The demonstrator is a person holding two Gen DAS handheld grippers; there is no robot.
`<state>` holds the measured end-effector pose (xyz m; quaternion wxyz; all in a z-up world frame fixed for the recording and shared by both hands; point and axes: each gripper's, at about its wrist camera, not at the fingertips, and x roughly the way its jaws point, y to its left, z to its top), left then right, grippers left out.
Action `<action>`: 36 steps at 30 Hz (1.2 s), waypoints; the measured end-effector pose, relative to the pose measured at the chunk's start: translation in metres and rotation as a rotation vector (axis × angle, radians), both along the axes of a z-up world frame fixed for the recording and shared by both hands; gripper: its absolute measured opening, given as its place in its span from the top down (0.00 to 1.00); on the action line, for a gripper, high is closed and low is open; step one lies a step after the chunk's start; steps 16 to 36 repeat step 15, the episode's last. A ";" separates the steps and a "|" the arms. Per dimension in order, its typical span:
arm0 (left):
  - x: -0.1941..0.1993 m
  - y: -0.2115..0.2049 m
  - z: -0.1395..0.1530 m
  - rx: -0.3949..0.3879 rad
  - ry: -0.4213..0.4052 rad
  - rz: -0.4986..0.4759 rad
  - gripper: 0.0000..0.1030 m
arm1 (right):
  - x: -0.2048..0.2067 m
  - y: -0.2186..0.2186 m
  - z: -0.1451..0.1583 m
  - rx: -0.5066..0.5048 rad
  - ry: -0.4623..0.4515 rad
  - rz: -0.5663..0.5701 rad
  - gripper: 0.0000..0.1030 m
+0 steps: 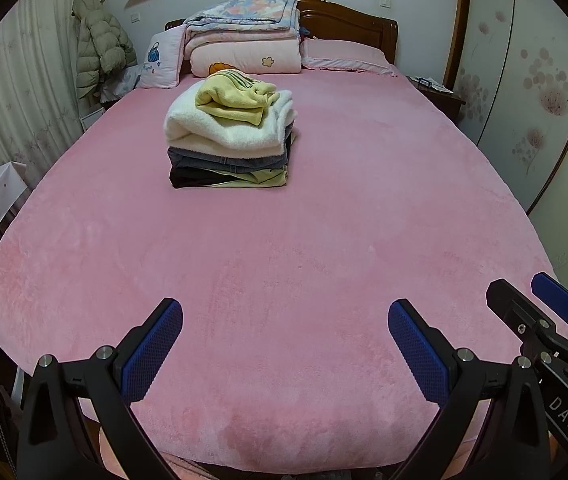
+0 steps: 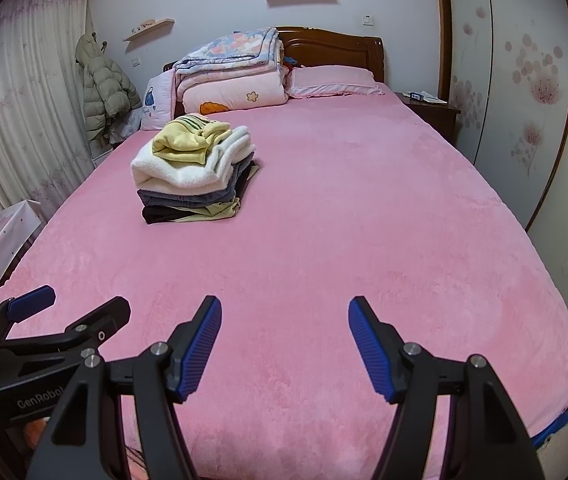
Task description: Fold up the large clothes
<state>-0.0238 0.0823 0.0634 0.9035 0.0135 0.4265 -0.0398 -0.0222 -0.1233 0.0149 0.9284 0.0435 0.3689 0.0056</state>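
While both grippers are hanging spread over the pink bed, nothing is sitting between their blue pads.

Left gripper and right gripper are gaping wide, side by side at the bed's foot end, gripping nothing and touching no cloth. Well beyond them, nearer the headboard, the stack of folded clothes is resting on the bed, a yellow garment lying on top of a white fleece.

Home bedroom: pink bed, headboard
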 end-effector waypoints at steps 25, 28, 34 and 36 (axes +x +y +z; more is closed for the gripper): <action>-0.001 -0.001 -0.003 0.007 -0.001 -0.004 0.01 | -0.001 0.000 -0.002 0.001 0.003 -0.001 0.36; -0.001 -0.001 -0.003 0.007 -0.001 -0.004 0.01 | -0.001 0.000 -0.002 0.001 0.003 -0.001 0.36; -0.001 -0.001 -0.003 0.007 -0.001 -0.004 0.01 | -0.001 0.000 -0.002 0.001 0.003 -0.001 0.36; -0.001 -0.001 -0.003 0.007 -0.001 -0.004 0.01 | -0.001 0.000 -0.002 0.001 0.003 -0.001 0.36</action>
